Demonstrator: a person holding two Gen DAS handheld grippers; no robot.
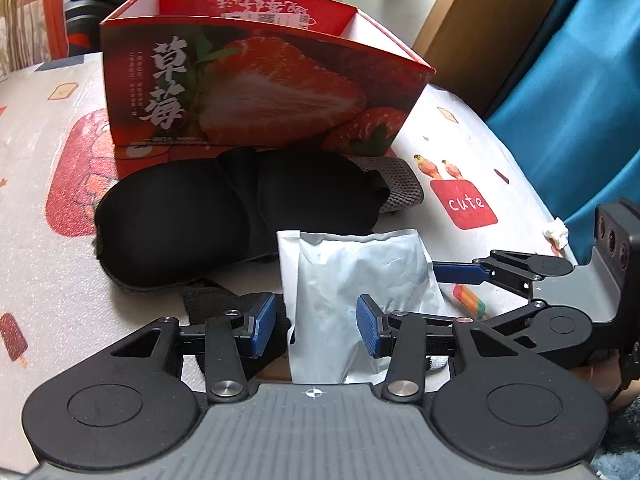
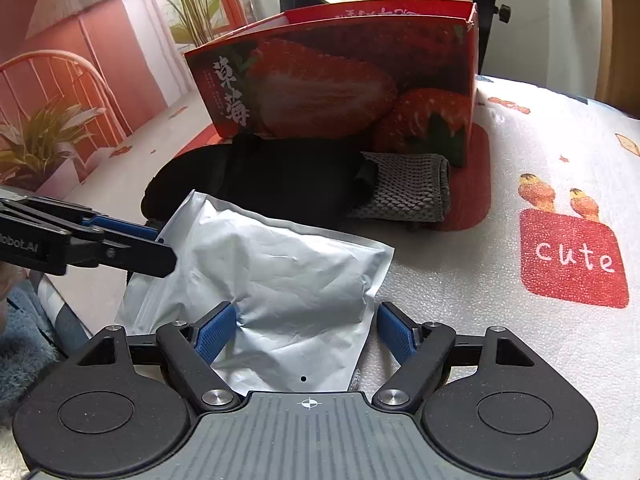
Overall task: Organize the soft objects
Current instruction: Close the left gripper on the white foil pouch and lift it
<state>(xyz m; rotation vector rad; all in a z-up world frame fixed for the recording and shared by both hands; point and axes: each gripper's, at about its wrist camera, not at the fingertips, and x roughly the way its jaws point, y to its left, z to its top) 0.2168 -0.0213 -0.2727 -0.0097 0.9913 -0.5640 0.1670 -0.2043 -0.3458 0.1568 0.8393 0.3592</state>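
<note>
A crinkled silver pouch (image 1: 352, 280) (image 2: 288, 280) sits in front of a black eye mask (image 1: 180, 216) (image 2: 272, 184). My left gripper (image 1: 316, 320) has the pouch's left part between its blue pads. In the right wrist view the left gripper (image 2: 160, 248) pinches that raised edge, so it is shut on it. My right gripper (image 2: 306, 320) straddles the pouch's near end. Its jaws are still coming together, with the pads at the pouch's sides but not pressing. A red strawberry box (image 1: 260, 92) (image 2: 340, 88) stands open-topped behind the mask.
A grey knit cloth (image 1: 400, 184) (image 2: 404, 188) lies beside the mask, against the box. The table wears a printed white cover (image 2: 520, 360) with a red "cute" patch (image 2: 572, 260). A tissue scrap (image 1: 556, 232) lies at the right edge, near teal fabric (image 1: 580, 100).
</note>
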